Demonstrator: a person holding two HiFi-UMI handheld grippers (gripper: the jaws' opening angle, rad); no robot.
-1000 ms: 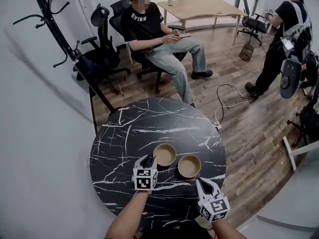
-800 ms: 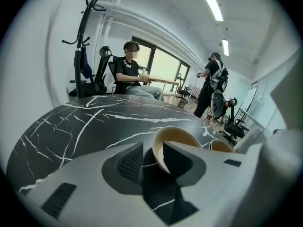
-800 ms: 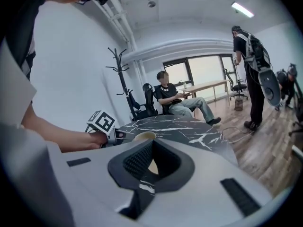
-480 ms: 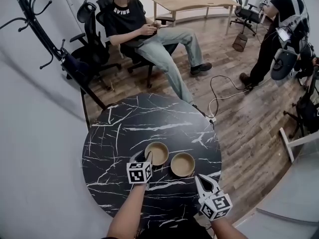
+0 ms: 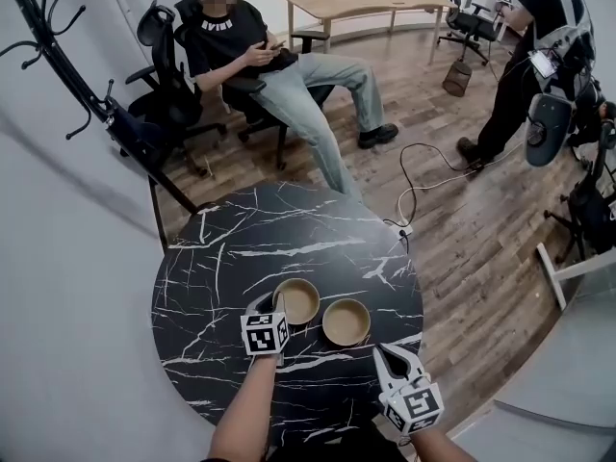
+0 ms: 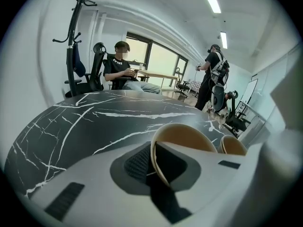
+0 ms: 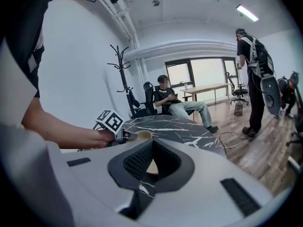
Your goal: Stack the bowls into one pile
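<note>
Jaws on my left gripper (image 5: 273, 304) just closing, pinching left bowl (image 5: 299, 300) rim; am aiming for firm, level lift over right bowl (image 5: 346, 321). Right gripper (image 5: 389, 355) clenched, empty.

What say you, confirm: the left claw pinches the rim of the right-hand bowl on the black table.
Wrong bowl: the left claw, just closing, pinches the rim of the left-hand bowl on the black table, as the head view shows.

Left gripper (image 5: 271, 304) and right gripper (image 5: 388, 354) are pale grey, with dark ribbed pads (image 7: 137, 161) and black-and-white marker cubes (image 5: 264, 335).
</note>
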